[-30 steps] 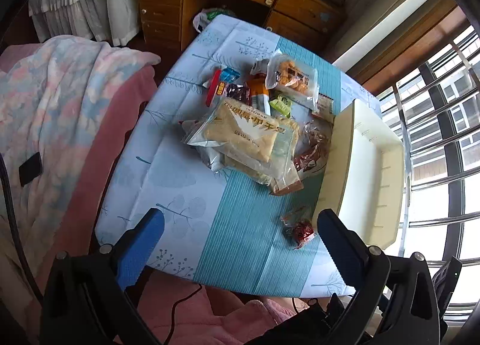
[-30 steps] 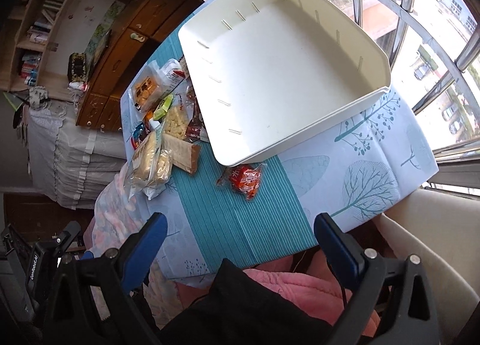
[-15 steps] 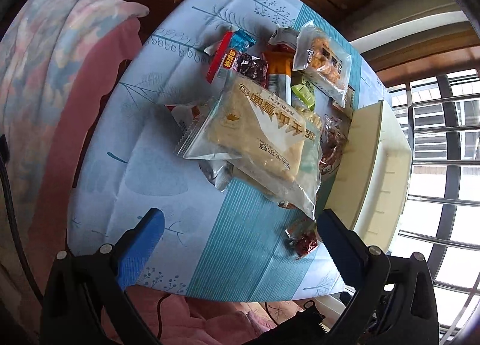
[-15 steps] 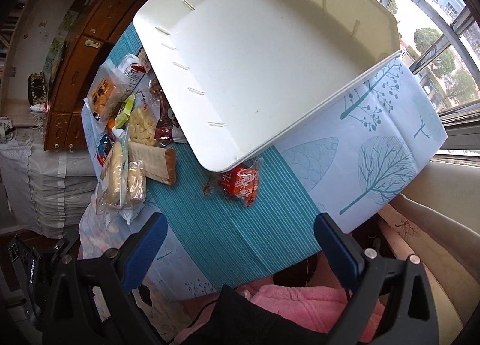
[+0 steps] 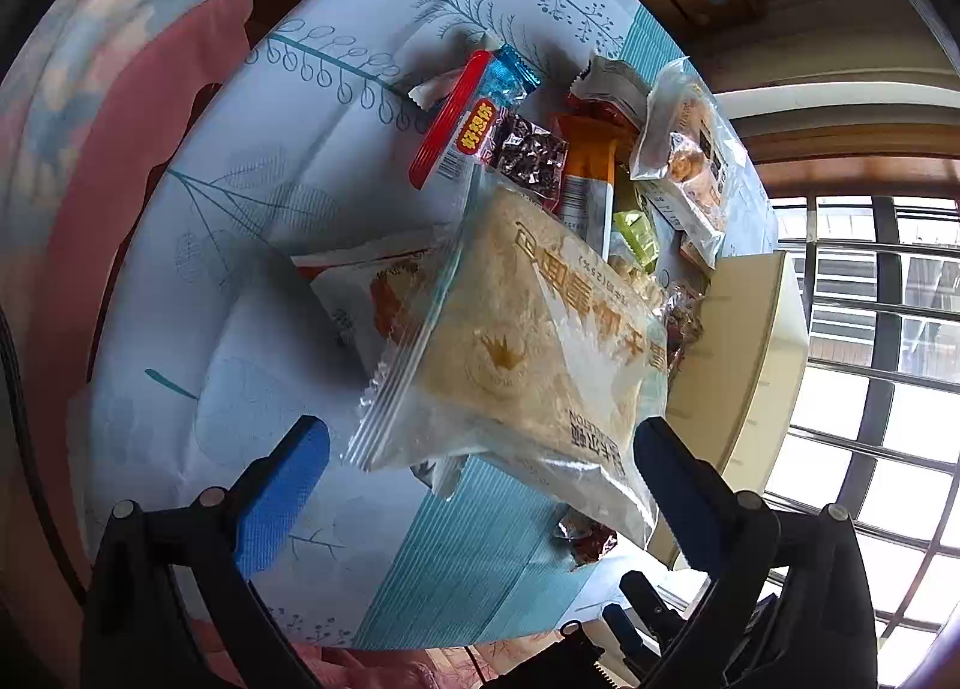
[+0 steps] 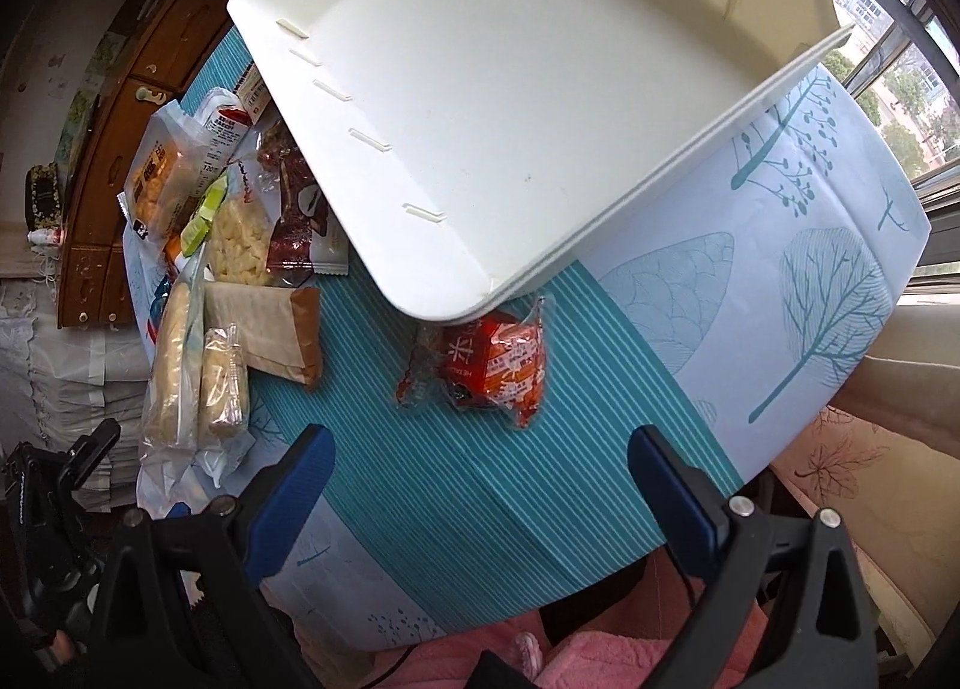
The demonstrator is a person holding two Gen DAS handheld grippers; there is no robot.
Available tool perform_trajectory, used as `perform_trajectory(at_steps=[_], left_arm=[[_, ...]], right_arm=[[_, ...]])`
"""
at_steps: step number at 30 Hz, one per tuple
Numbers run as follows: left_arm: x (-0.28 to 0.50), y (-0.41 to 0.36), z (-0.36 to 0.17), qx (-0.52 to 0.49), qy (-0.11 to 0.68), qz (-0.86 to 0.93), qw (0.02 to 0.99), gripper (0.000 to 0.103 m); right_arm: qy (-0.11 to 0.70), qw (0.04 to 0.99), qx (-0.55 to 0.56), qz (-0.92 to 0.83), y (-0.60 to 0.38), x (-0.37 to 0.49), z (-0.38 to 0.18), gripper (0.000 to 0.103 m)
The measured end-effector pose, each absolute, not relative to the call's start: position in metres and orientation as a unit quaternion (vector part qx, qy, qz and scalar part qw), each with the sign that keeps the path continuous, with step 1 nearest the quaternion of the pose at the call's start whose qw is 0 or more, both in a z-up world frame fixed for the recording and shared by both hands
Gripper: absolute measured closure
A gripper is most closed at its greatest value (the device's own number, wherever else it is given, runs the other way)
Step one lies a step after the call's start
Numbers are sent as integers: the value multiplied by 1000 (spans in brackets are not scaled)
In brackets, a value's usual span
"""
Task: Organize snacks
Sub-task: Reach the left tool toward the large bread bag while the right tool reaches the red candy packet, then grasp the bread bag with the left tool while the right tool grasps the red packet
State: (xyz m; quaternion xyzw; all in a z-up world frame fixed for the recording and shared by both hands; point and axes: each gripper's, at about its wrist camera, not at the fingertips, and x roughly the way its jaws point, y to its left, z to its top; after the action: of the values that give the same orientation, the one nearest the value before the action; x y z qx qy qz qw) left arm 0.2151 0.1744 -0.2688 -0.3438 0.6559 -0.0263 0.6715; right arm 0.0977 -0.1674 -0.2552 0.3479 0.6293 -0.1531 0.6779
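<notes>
A heap of wrapped snacks is lying on the table, and topping it is a large clear bag of pale yellow layered cake with gold lettering (image 5: 534,341), sitting between the spread blue fingers of the left gripper (image 5: 480,485); those jaws are standing wide apart and gripping nothing, and whether the right-hand pad is brushing the bag's edge is hard to tell through the fisheye. Behind the cake bag a red-edged packet with a yellow label (image 5: 459,131) is lying beside a dark purple foil wrapper (image 5: 531,158), an orange stick pack (image 5: 585,173), a small green sachet (image 5: 636,230) and a clear bag of golden-brown biscuits (image 5: 690,161). A small red crinkly snack packet (image 6: 492,368) is resting apart from the heap on the teal stripe, just beside the near corner of the empty shallow white plastic tray (image 6: 540,89). The right gripper (image 6: 480,485) is hovering above this packet with its jaws gaping and empty. A brown paper-wrapped bar (image 6: 270,329) is lying at the heap's near edge. Everything is sitting on a pale blue tablecloth with teal tree and leaf prints (image 6: 798,269), with a pink fleece blanket (image 5: 138,161) alongside and a barred window (image 5: 882,389) beyond the tray
</notes>
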Motion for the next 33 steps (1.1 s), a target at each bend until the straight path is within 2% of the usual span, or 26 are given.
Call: perform_trajectory(at_steps=[9,18,26,33], left_arm=[[232,175,-293,-355,682,-29,639,9],[232,175,-292,-384,688,-23,615,31],[226,187,-285,-407,688,-8,601,49],[223,192,-270,-403,672,1,621,72]], right_arm=[[620,702,287,-199,-149,106,-279,4],[618,726,219,-207,-129,118,-293,5],[628,733,178,-192,-110,122,-308,37],[624,740,161,-190,-102,112,-301,43]])
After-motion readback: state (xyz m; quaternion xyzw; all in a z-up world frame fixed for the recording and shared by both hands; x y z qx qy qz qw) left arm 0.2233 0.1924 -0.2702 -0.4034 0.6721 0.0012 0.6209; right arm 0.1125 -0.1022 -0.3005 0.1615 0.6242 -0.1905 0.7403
